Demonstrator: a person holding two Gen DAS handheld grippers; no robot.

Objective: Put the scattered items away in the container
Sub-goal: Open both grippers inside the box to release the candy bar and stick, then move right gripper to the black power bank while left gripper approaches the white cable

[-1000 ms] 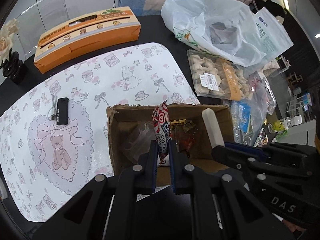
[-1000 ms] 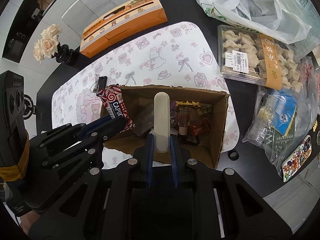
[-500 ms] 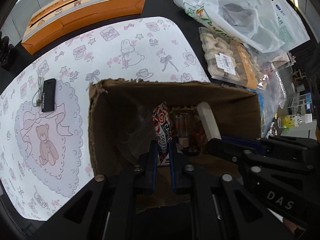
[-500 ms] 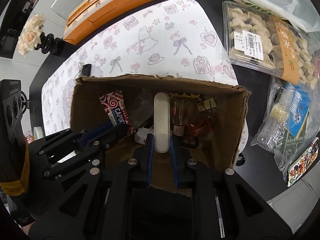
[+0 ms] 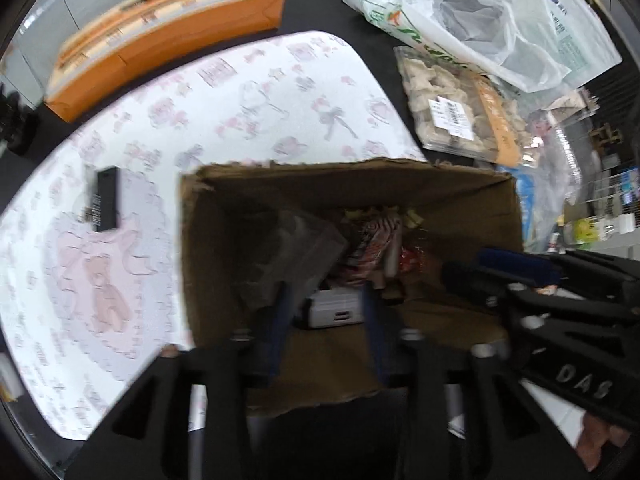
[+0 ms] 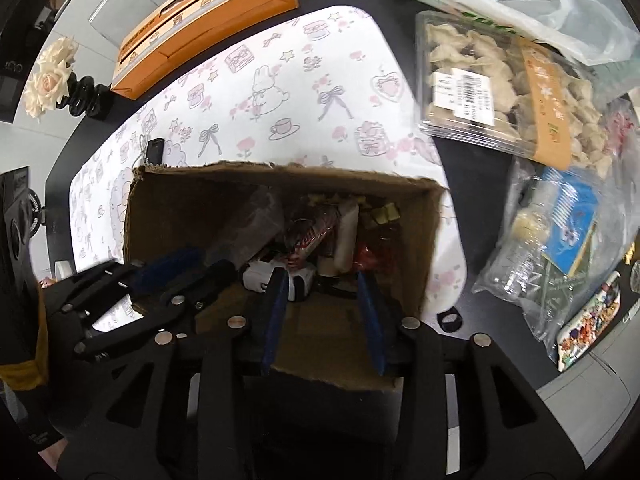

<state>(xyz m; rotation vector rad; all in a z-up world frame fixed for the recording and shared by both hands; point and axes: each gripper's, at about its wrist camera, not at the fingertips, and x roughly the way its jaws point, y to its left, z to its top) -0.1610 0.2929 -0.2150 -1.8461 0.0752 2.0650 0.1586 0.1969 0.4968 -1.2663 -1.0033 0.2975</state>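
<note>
While both tongs hang over the open brown cardboard box (image 6: 424, 240), neither is gripping anything: the left tongs (image 5: 324, 320) are spread wide with blue-lined fingers either side of a small white charger-looking block (image 5: 336, 312) on the box floor, and the right tongs (image 6: 320, 292) are spread the same way, empty.

Inside the box, the red-and-white swirly coffee sachet (image 5: 372, 248) lies tilted among the clutter, and right beside it sits the pale cream stick-shaped tube (image 6: 346, 236). The left wrist view is pretty smeared, so the tube barely reads there; the right wrist view shows it clearly, plus some yellowish clips at the back wall.

The left view gives the best look at the small black USB stick (image 5: 105, 199), lying out on the white placemat with pink bear and bow prints (image 5: 260, 92), well apart from the box. In the right view it's just peeking above the box's far left corner.

Only the right view catches the cream fabric roses in a black vase (image 6: 52, 76) and a small black ring (image 6: 450, 320) on the dark counter (image 6: 472, 168) just beside the box. Both show the long orange carton (image 5: 160, 28) and the clear tray of dumplings (image 6: 500, 80).
</note>
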